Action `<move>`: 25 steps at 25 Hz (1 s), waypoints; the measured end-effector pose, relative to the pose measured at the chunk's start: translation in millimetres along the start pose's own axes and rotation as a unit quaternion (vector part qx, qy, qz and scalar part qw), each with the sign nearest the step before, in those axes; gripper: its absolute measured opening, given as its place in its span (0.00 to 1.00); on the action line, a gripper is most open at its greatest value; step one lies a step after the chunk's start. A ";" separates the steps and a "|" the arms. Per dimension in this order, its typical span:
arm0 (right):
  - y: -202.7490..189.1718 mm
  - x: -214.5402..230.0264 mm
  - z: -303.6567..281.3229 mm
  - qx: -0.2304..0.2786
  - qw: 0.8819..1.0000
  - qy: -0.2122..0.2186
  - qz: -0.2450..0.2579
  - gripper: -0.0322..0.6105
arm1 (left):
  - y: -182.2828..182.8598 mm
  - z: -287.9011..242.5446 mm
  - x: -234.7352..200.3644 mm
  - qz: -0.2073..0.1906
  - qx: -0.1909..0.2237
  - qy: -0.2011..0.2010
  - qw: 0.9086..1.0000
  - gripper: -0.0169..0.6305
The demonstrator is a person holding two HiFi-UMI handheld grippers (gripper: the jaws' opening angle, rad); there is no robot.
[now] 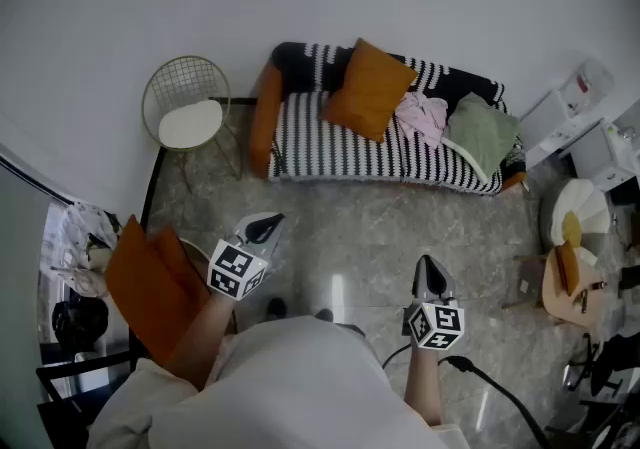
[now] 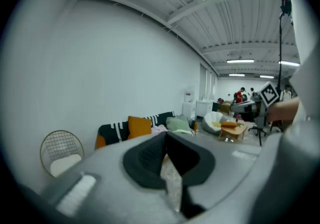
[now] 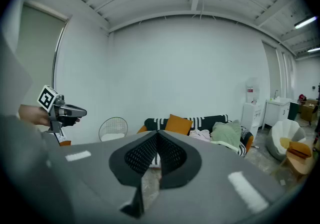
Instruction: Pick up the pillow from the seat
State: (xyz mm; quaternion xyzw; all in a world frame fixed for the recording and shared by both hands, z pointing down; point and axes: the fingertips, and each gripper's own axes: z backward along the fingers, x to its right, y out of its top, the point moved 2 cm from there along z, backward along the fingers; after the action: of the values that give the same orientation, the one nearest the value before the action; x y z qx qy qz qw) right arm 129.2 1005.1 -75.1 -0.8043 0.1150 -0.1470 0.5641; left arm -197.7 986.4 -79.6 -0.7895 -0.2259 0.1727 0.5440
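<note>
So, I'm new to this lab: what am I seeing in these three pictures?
A person holds a two-jaw gripper in each hand; there is no robot arm. The downward picture comes from a camera on the person's head and shows the left gripper and right gripper over the floor. The other two come from cameras riding on each gripper. Both are shut and empty. Ahead, a striped sofa carries an orange pillow, pink cloth and a green cushion.

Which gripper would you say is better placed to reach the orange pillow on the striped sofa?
Probably the right gripper: its shut jaws point almost straight at the orange pillow. For the left gripper, also shut, it sits off-centre.
</note>
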 end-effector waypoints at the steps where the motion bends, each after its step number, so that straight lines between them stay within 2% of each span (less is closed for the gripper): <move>1: 0.3 -0.3 0.0 0.000 1.000 0.001 -0.001 0.06 | 0.6 -0.5 0.7 0.001 -0.002 0.000 1.000 0.03; 15: -7.2 -3.0 -2.0 -0.004 1.000 0.009 -0.002 0.06 | -3.5 -3.9 3.9 0.001 -0.010 0.001 1.000 0.03; 25: -15.1 18.8 5.4 -0.014 0.999 0.030 0.003 0.06 | -3.4 -26.2 33.1 -0.002 -0.015 0.003 1.000 0.03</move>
State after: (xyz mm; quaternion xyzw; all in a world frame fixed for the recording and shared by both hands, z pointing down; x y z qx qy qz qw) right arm 148.9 1008.3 -60.5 -0.8068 0.1363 -0.1674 0.5500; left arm -157.0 984.9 -68.2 -0.7974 -0.2282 0.1661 0.5333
